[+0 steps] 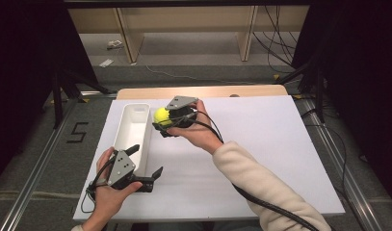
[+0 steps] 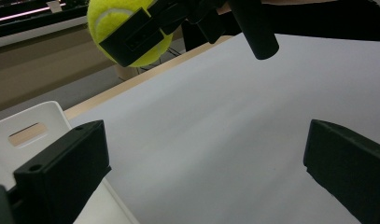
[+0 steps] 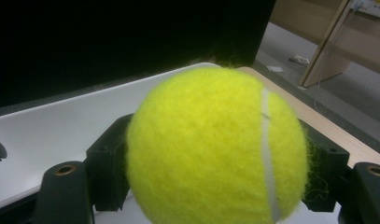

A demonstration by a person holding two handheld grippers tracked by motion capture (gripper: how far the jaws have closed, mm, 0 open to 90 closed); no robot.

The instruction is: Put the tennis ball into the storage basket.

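Overhead, a white sheet (image 1: 261, 154) covered the wooden table (image 1: 203, 91), which stood on grey carpet beside dark frames and pale shelving. The right gripper (image 1: 163, 121) clenched the tennis ball (image 1: 161, 115) just beside the white bin (image 1: 133, 130), above the sheet. The left gripper (image 1: 146, 163) hung released, straddling the bin's near wall.

Evenly lit from above on the flat white surface (image 1: 261, 144), with only faint shadows and no glare. Dark, nearly black at both sides of the high view. Soft and slightly blurred on the fuzzy yellow-green tennis ball (image 3: 215, 149) close up; grainy throughout.
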